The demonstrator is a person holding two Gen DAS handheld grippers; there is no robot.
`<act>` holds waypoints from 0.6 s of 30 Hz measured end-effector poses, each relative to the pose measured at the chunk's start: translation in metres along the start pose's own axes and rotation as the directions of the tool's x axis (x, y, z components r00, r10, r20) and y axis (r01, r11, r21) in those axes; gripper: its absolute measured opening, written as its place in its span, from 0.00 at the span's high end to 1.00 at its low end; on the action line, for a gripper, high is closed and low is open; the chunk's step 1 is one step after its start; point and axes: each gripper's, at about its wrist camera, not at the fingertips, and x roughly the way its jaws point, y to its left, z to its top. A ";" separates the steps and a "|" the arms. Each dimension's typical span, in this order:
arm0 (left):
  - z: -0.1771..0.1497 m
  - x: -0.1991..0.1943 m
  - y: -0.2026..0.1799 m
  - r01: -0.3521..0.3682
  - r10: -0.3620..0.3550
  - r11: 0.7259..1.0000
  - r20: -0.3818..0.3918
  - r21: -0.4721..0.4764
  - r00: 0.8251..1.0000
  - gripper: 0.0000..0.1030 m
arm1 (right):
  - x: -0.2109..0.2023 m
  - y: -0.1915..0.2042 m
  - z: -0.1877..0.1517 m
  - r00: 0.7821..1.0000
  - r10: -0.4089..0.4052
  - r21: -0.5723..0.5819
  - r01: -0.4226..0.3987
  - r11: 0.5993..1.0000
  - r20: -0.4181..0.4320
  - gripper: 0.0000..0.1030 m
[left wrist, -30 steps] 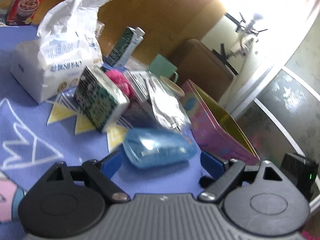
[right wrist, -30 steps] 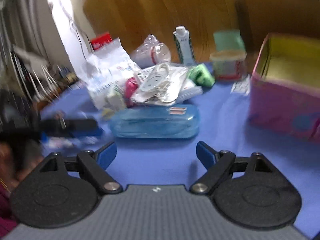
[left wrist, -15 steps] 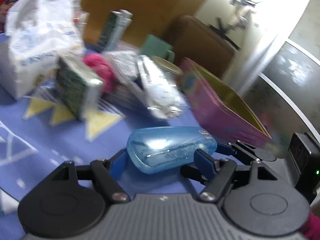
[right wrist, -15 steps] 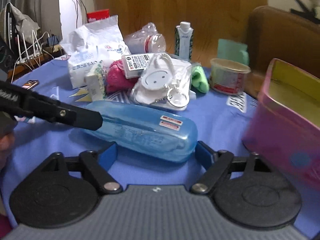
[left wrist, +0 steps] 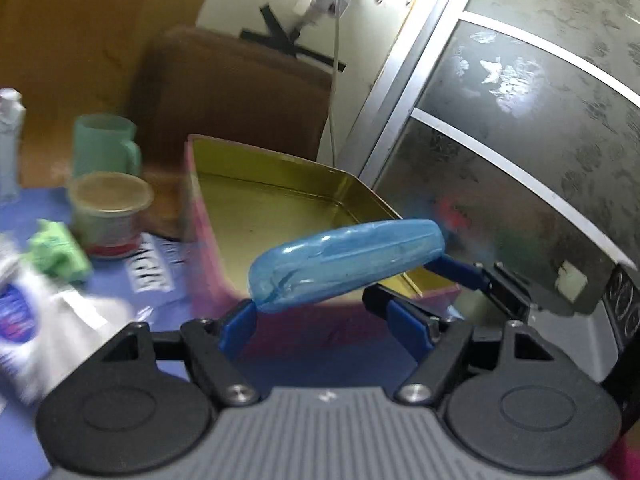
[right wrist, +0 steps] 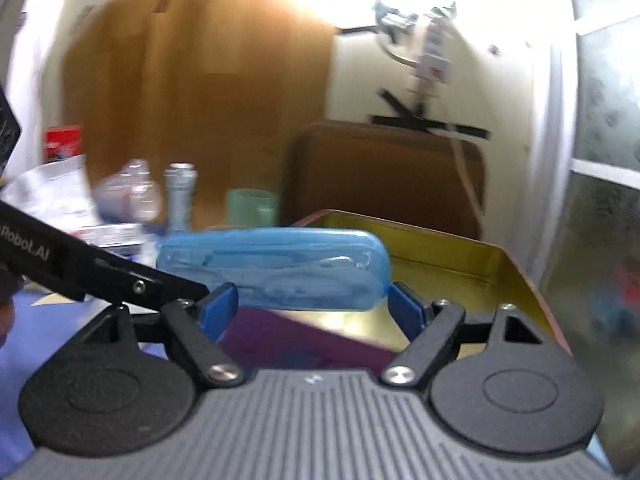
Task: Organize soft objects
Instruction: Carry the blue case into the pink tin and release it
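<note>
Both tools gripped the blue case (left wrist: 346, 266), long axis crosswise: left tool (left wrist: 324, 322), right tool (right wrist: 312, 306). Case hung mid-frame over the tin box (left wrist: 280, 200), just above its near rim.

- A lived-in room of a home, with household clutter on a table under a blue cloth (left wrist: 120, 312) at lower left.
- A mint-green mug (left wrist: 105, 146), a sealed food cup (left wrist: 109, 214) and a drink carton (right wrist: 180, 196) stand among it.
- Behind the table rises a brown upholstered chair back (right wrist: 384, 176).
- Wood panelling (right wrist: 192, 92) fills the upper left.
- Frosted patterned glass door panels (left wrist: 532, 128) close the right side.
</note>
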 end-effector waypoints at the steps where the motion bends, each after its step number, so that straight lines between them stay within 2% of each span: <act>1: 0.004 0.011 -0.002 0.002 -0.002 1.000 0.004 -0.002 1.000 0.30 | 0.007 -0.011 0.001 1.000 -0.014 0.016 0.014 1.000 -0.007 0.19; 7: 0.011 0.052 -0.012 -0.008 0.008 1.000 -0.023 0.015 1.000 0.30 | 0.040 -0.048 -0.013 0.993 -0.098 0.094 0.103 0.990 -0.059 0.18; 10: 0.004 0.036 -0.008 0.031 -0.031 1.000 -0.016 0.005 0.999 0.28 | 0.034 -0.051 -0.021 0.992 -0.112 0.134 0.119 0.984 -0.056 0.18; 13: -0.008 -0.004 0.000 0.058 -0.059 0.998 0.034 0.019 0.998 0.25 | 0.021 -0.047 -0.027 0.995 -0.097 0.169 0.097 0.981 -0.010 0.20; 14: -0.015 -0.022 0.005 0.055 -0.056 0.998 0.056 0.025 0.997 0.25 | 0.014 -0.042 -0.028 0.996 -0.089 0.173 0.086 0.981 0.012 0.30; 15: -0.022 -0.038 0.010 0.045 -0.047 0.999 0.074 0.027 0.996 0.25 | 0.014 -0.039 -0.025 0.997 -0.066 0.167 0.060 0.984 0.028 0.45; 18: -0.048 -0.084 0.034 -0.035 0.036 0.999 0.111 -0.004 0.993 0.25 | 0.007 -0.012 -0.024 0.998 0.062 0.149 -0.065 0.987 0.024 0.61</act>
